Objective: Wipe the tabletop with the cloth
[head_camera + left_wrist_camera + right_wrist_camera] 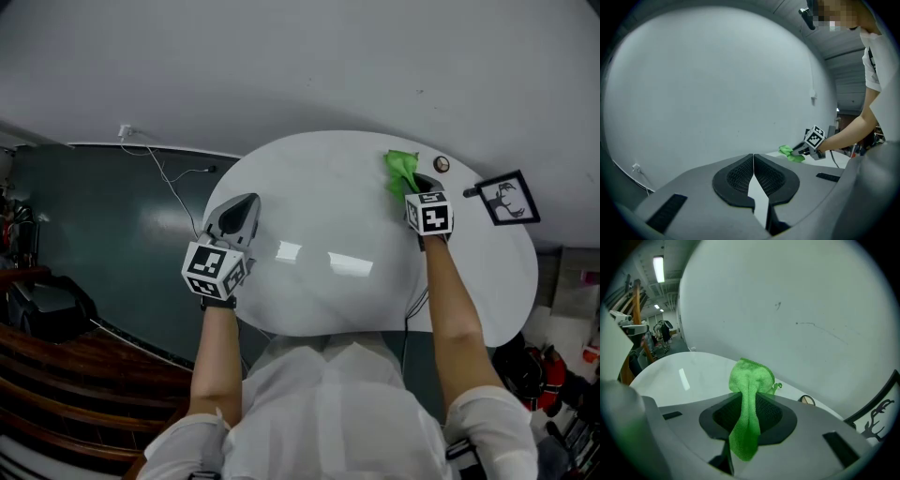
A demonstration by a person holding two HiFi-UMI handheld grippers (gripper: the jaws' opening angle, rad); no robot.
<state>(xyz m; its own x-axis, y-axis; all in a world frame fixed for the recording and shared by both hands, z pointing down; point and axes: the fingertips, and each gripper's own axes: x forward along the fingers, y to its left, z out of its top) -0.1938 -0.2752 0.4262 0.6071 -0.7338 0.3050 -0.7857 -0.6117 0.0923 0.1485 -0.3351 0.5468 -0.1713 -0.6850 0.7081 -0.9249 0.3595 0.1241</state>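
Observation:
A bright green cloth [401,170] lies bunched on the far right part of the round white tabletop [319,272]. My right gripper [419,192] is shut on the green cloth [749,401], which runs between its jaws and spills out in front over the tabletop [689,373]. My left gripper [239,214] hovers over the left edge of the table, jaws closed together with nothing in them. In the left gripper view, its shut gripper [753,161] points at the wall, and the right gripper [801,149] with the cloth [790,153] shows in the distance.
A small round tin [441,164] sits at the table's far right edge, beside the cloth. A framed picture [506,199] leans against the wall to the right. A cable [169,178] hangs on the dark wall panel at left.

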